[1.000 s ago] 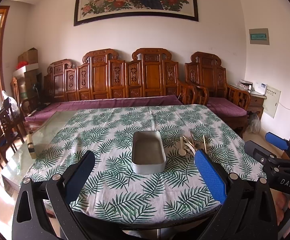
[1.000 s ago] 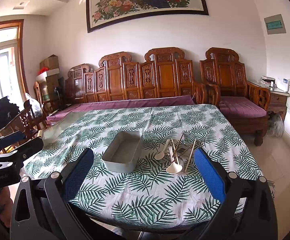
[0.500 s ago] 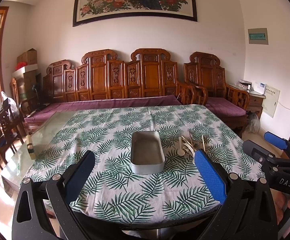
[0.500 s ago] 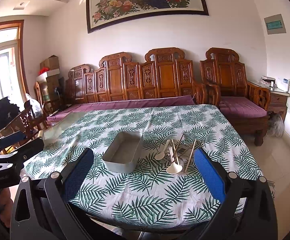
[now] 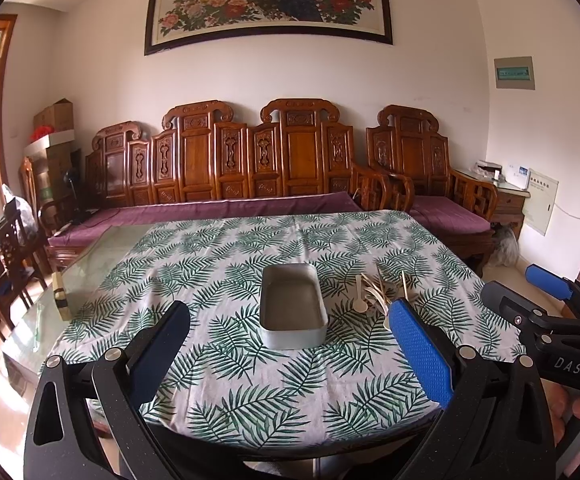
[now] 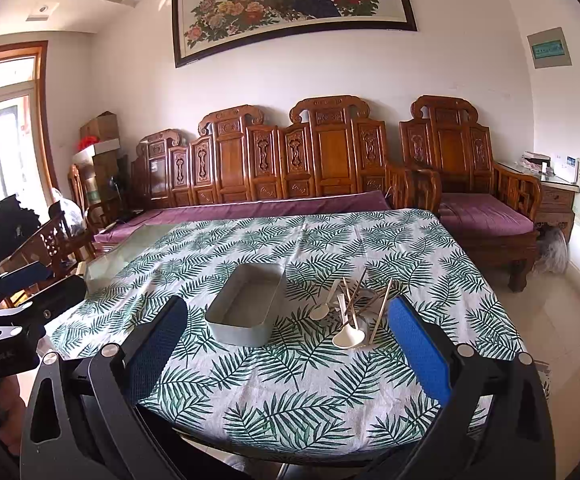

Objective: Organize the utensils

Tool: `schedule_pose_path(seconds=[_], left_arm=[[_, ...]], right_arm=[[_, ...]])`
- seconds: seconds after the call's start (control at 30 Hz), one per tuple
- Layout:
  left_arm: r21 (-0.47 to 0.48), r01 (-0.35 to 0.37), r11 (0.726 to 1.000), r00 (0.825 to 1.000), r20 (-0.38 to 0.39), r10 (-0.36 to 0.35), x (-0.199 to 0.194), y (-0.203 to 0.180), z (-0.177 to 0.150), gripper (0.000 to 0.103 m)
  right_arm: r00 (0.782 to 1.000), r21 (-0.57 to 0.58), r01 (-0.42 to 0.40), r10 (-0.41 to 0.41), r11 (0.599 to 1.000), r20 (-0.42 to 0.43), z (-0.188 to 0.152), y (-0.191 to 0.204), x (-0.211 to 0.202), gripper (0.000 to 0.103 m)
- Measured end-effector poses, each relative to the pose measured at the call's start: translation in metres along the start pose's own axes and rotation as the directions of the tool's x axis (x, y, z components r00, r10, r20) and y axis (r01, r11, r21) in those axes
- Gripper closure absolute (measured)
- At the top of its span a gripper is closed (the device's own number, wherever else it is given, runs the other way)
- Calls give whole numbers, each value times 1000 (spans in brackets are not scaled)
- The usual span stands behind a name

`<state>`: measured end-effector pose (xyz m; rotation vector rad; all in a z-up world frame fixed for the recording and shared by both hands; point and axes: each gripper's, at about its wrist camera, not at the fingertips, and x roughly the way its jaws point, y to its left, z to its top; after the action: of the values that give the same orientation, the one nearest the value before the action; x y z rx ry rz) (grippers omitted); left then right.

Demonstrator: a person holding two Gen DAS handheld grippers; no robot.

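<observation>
A leaf-print tablecloth (image 6: 298,380) covers the table before the carved wooden sofa (image 6: 273,160). My left gripper (image 5: 290,352) hangs wide open at lower frame, holding nothing. At centre sits an empty grey metal tray (image 5: 293,310). Right of it lies a tangled heap of pale spoons and chopsticks (image 6: 354,312), partly hidden in the left view. My right gripper (image 6: 285,344) also gapes empty.

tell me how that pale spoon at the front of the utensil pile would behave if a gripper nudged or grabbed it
The pale spoon looks thin and small, so probably light and quick to skid on the tablecloth. Sticks cross its handle, so a nudge would likely shift them too. Its rounded bowl may rock when pinched.
</observation>
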<state>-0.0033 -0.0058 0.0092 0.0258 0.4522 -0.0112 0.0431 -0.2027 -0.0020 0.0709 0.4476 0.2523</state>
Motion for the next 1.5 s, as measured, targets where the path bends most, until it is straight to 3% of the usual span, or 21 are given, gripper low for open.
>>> schedule_pose_path(seconds=[0.7,0.93,1.13,1.3,1.5], left_arm=[[-4,-5,1000,1000,-10,4,4,2,-5,6],[-6,3,1000,999,-49,-4,20,5,-11,6],[-4,14,1000,996,-90,-14,41,10,-19,6],[1,22,1000,993,-117,-22,60,13,-21,6],[17,39,999,989,-145,-36,89,10,-20,6]], right_arm=[[1000,1,-8,8,1000,-15,3,-2,5,3],[999,-2,-16,16,1000,-33,-2,-9,15,3],[998,-24,-29,27,999,-58,-10,-15,33,3],[995,-53,-36,30,998,-98,-12,-22,56,9],[987,-64,-22,11,998,-162,-9,-45,99,10]])
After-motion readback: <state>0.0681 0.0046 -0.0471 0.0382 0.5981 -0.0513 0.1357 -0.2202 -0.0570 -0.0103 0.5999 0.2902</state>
